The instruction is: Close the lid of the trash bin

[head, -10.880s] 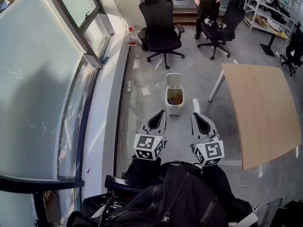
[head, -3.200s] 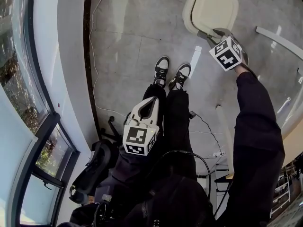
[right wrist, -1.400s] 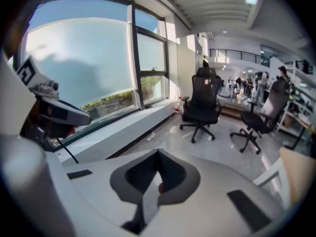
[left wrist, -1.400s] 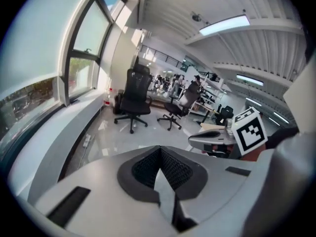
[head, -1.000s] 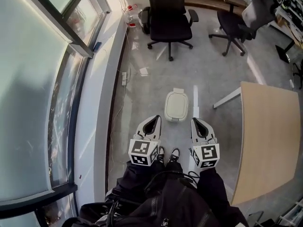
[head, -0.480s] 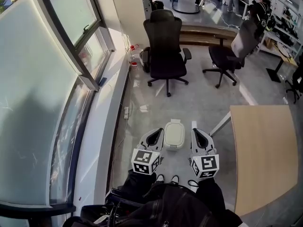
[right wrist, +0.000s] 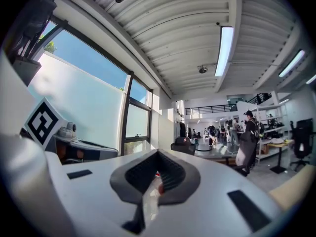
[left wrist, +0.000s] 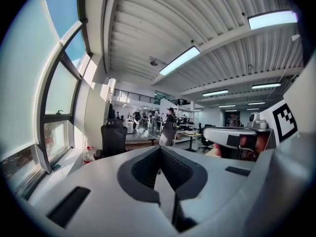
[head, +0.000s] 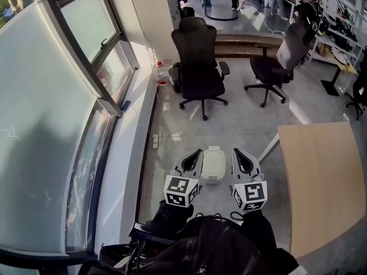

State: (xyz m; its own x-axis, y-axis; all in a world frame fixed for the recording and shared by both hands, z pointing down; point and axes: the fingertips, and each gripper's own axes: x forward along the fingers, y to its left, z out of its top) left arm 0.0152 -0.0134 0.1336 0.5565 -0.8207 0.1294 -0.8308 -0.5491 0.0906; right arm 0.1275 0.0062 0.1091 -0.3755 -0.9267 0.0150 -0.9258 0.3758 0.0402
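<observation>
Now, in the head view, the trash bin (head: 213, 164) sits on the floor, showing between the left gripper (head: 196, 154) and the right gripper (head: 237, 153). Its lid was open before and is down now, so the job looks done. In the left gripper view, the jaws are pressed together on nothing. In the right gripper view, it is the same: together and empty.

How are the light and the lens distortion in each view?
Head view: sunlight glares on the floor beside the window; straight frames curve. Left gripper view: strong fisheye, black corners, bright ceiling lamp. Right gripper view: the same; the right tool looks soft.
</observation>
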